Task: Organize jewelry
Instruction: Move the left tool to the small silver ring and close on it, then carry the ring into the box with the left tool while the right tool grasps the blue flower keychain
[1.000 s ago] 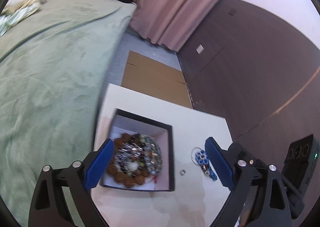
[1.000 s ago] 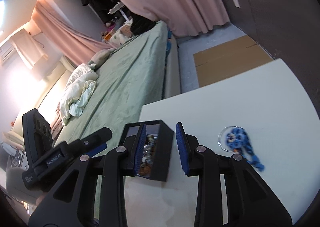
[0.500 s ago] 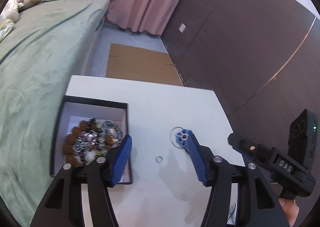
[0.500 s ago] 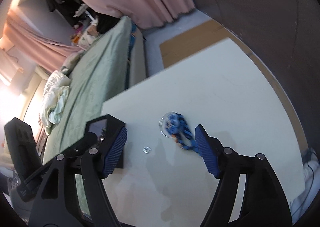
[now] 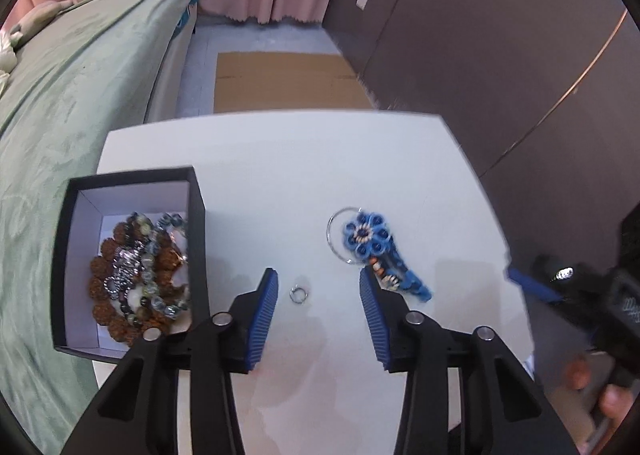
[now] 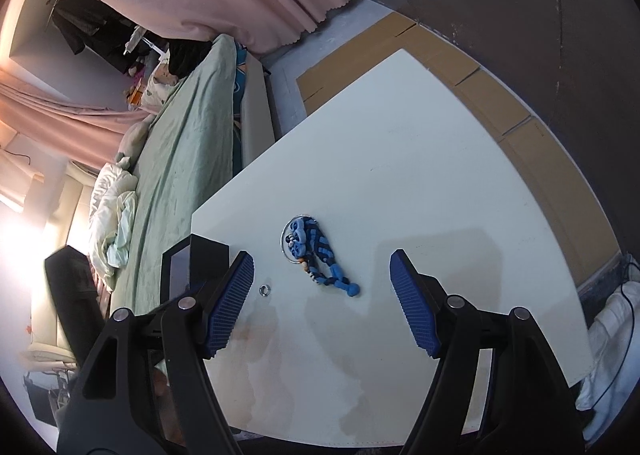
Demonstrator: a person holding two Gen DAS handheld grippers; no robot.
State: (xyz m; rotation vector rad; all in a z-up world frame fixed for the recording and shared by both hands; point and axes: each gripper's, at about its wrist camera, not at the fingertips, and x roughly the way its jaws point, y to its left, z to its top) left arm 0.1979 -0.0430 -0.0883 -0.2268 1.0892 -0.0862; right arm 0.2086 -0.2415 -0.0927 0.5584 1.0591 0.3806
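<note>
Left wrist view, 1 ring (image 5: 298, 293), 1 blue keychain (image 5: 376, 249), 1 box (image 5: 132, 179), both jaws spread, holding nothing

Left wrist view: above surface (image 5: 320, 159), angled down, facing curtain; close. Right wrist view: higher, rolled, facing bed (image 6: 180, 159). Shared: surface, box (image 5: 196, 215), ring (image 5: 298, 294), blue ornament (image 6: 316, 255).

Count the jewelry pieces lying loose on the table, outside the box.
2: a small silver ring beside the black box, and a blue beaded piece further right. Others may be hidden behind the fingers.
</note>
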